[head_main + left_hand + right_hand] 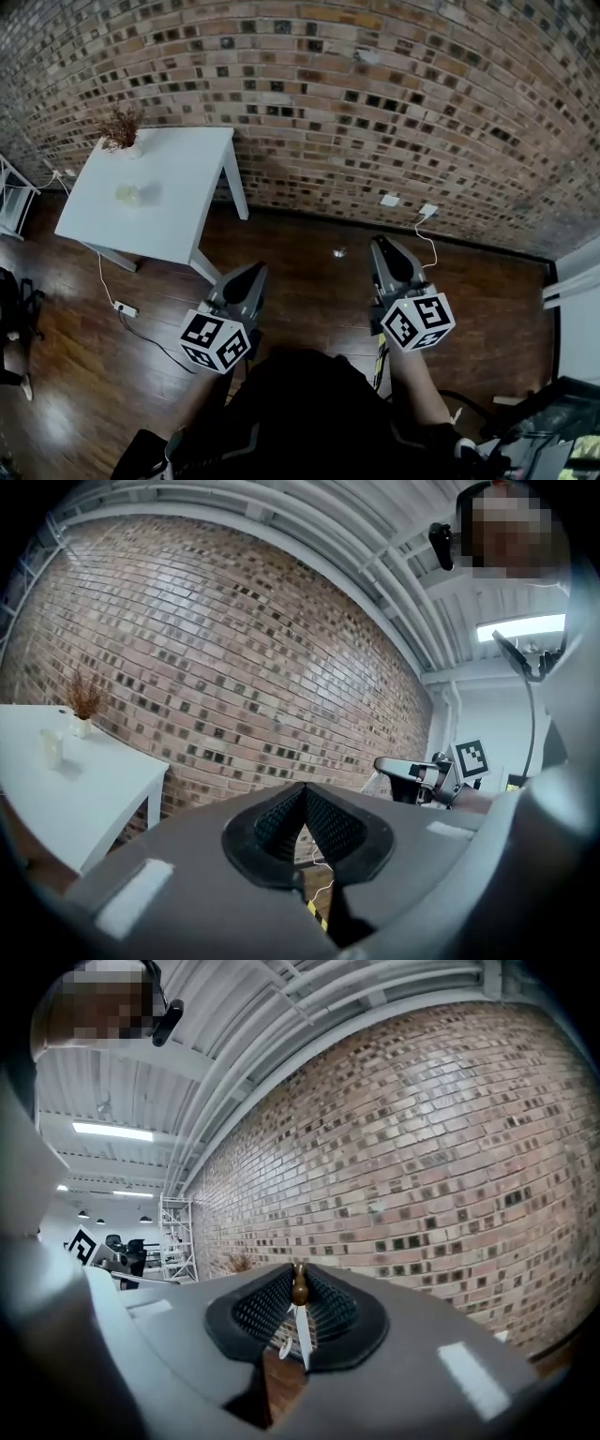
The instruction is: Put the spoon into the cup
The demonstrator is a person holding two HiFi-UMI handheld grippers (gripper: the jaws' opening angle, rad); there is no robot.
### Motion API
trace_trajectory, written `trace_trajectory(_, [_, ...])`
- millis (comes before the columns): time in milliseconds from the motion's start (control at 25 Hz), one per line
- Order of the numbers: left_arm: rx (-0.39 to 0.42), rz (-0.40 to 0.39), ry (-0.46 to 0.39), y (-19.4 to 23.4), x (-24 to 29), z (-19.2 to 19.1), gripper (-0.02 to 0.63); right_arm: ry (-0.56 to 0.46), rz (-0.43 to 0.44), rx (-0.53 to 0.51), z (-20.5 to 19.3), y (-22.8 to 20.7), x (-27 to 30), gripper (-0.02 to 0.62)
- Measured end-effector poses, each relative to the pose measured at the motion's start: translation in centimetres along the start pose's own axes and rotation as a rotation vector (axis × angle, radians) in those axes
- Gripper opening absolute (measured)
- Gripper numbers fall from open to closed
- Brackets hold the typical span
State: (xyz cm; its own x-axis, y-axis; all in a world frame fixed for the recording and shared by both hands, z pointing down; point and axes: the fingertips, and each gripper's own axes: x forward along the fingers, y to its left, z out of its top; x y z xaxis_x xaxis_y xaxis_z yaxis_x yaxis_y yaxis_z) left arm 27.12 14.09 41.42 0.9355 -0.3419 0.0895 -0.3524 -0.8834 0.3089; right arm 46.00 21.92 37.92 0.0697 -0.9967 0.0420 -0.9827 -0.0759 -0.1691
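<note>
A small pale cup [128,194] stands on the white table [183,202] at the far left, by the brick wall; the left gripper view also shows the cup [52,747] on that table [103,794]. My right gripper [380,244] is held level over the wooden floor, shut on a thin spoon [300,1321]. Its brown knob pokes out at the tip of the right gripper [300,1283], and the white handle runs down between the pads. My left gripper [258,269] is beside it, well short of the table. The left gripper [303,789] is shut with nothing in it.
A vase of dried twigs [122,133] stands at the table's far corner. A power strip and cable [125,308] lie on the floor by the table leg. Wall sockets [389,200] with a cord sit low on the brick wall. A metal rack [14,202] stands at the far left.
</note>
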Motion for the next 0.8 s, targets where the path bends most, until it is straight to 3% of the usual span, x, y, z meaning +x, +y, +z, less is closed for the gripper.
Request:
trace_trajectory(440, [-0.004, 0.064, -0.036, 6.0, -3.6, 1.0, -0.006, 0.006, 0.076, -0.03, -0.9, 6.0, 5.0, 0.049])
trace_trajectory(800, [-0.009, 0.156, -0.057, 9.1, -4.2, 1.9, -0.006, 0.007, 0.186, -0.024, -1.0, 8.0, 9.5, 0.051])
